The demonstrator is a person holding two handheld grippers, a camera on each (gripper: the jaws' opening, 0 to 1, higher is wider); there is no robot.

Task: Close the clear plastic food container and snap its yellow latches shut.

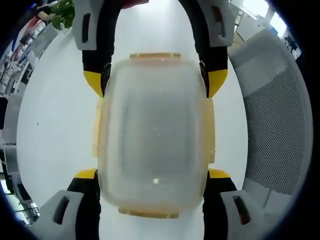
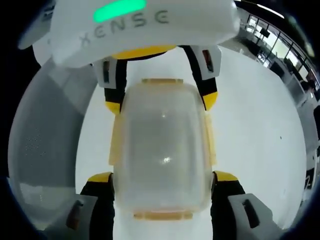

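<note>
White tabletop (image 1: 55, 125) lay under a clear plastic food container (image 1: 155, 130), with a grey mesh chair (image 1: 275, 120) beside it. The container's long axis ran straight between the two tools, one short end toward each. The left hand-held gripper (image 1: 152, 176) straddled the near end, yellow-tipped jaws on both long sides, apparently clasping it (contact was hard to confirm). The right hand-held gripper (image 2: 162, 177) gripped the opposite end likewise. Yellow latches (image 1: 97, 130) lay along the edges; whether snapped, I could not tell.
</note>
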